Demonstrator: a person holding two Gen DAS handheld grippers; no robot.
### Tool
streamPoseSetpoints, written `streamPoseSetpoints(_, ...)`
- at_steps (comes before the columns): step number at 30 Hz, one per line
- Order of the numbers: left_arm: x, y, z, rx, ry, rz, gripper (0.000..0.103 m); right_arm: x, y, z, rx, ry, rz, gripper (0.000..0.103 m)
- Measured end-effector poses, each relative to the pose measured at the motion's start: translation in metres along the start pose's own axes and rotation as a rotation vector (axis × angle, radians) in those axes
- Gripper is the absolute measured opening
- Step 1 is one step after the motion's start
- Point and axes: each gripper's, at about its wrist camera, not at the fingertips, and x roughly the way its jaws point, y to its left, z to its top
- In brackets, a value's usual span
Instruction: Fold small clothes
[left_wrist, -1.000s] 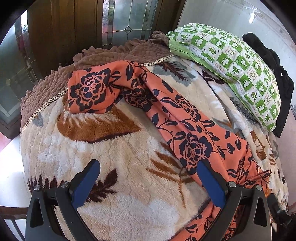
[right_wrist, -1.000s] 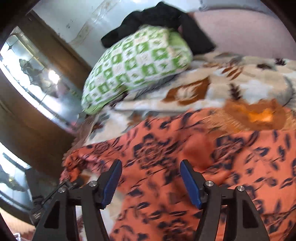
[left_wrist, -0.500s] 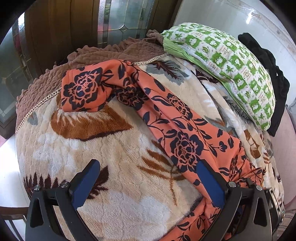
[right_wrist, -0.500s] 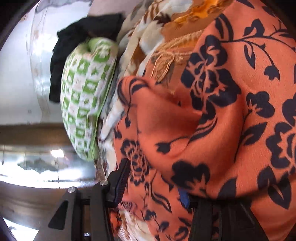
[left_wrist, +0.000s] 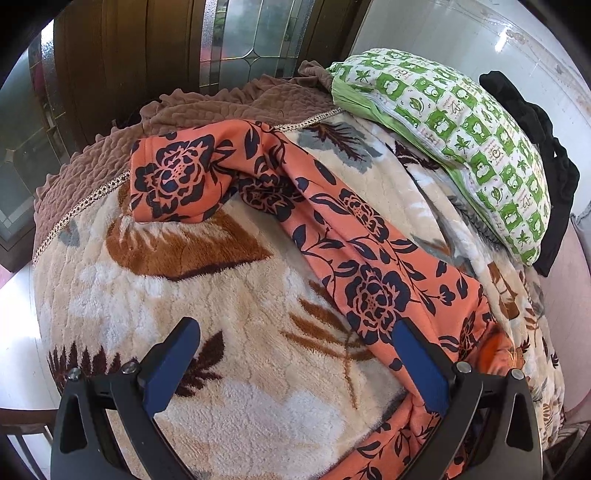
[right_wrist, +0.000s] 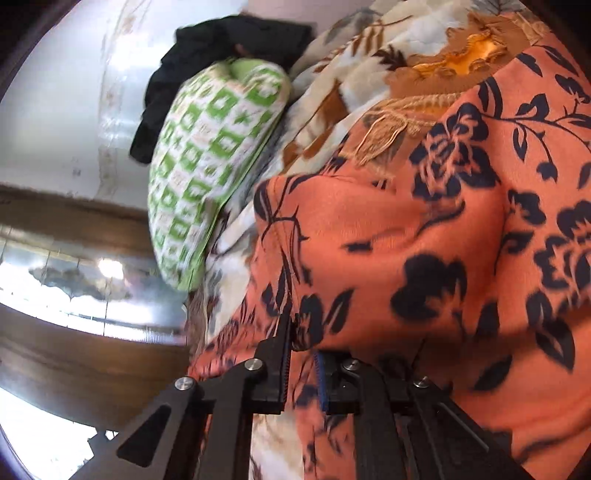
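Note:
An orange garment with dark blue flowers (left_wrist: 362, 258) lies in a long crumpled strip across the fleece blanket (left_wrist: 184, 314), one end bunched at the far left. My left gripper (left_wrist: 295, 332) hovers open above the blanket; its right finger (left_wrist: 417, 365) overlaps the garment's edge and nothing sits between the pads. In the right wrist view the same garment (right_wrist: 424, 240) fills the right side. My right gripper (right_wrist: 303, 343) is rolled sideways, and its jaws are closing with a fold of the orange cloth pinched between the pads.
A green-and-white patterned pillow (left_wrist: 461, 122) lies at the far right of the bed with a black garment (left_wrist: 535, 125) behind it. A brown quilted cover (left_wrist: 221, 107) edges the far side, below a wooden door with glass panes (left_wrist: 240, 37). White floor shows at the left.
My right gripper rolled sideways, dropped onto the orange garment and drew its jaws together on a fold. The left gripper stayed open in place.

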Motion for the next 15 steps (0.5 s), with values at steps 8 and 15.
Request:
streamPoseSetpoints(8, 0.003, 0.0, 0.001, 0.015, 0.009, 0.004, 0.103, 0.015, -0.018, -0.015, 0.015, 0.223, -0.022, 0.02)
streamPoseSetpoints(15, 0.01, 0.043, 0.024, -0.073, 0.007, 0.052, 0.103, -0.043, 0.003, -0.015, -0.175, 0.116, 0.01, 0.071)
